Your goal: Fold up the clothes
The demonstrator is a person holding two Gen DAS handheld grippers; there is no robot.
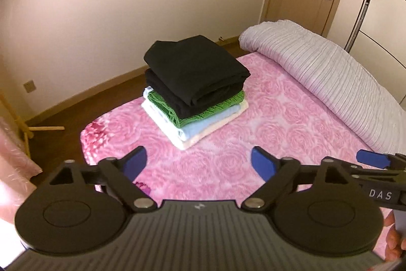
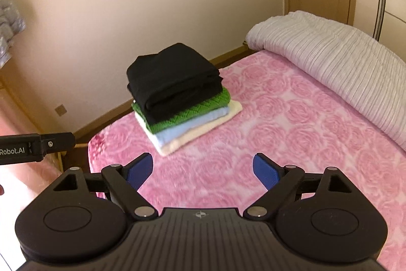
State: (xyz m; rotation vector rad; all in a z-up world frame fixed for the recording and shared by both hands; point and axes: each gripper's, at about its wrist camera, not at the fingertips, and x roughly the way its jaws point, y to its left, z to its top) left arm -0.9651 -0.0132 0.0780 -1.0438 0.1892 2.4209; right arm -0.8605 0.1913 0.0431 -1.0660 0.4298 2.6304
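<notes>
- the left gripper [image 1: 199, 160] is seen with its blue pads spread wide and nothing between them, held above the near part of the pink rose-patterned blanket [image 1: 266, 144].
- a stack of folded clothes [image 1: 194, 90] is found on the far left part of the bed, near its far edge and well apart from both grippers; a black garment [image 1: 195, 67] lies on top, a green knit [image 1: 215, 106] under it, then a light blue piece [image 1: 203, 123] and a cream piece [image 1: 200, 137] at the bottom.
- the right gripper [image 2: 203, 169] is likewise seen spread wide and empty, over the near blanket.
- the step in hand is judged to be the end of a placing: the stack looks finished, and no unfolded garment is seen on the bed.
- the next move is judged to call for another garment to be fetched from outside the views, or for the task to be closed.
- a rolled grey striped quilt [image 1: 330, 83] lies along the far right of the bed.
- the near edge of the bed is hidden by the gripper bodies, so anything lying there cannot be told.
- only a fingertip [image 1: 394, 243] of the person is shown at the lower right edge of the left wrist view.
- the kinds of the garments cannot be made out from the folds.
</notes>
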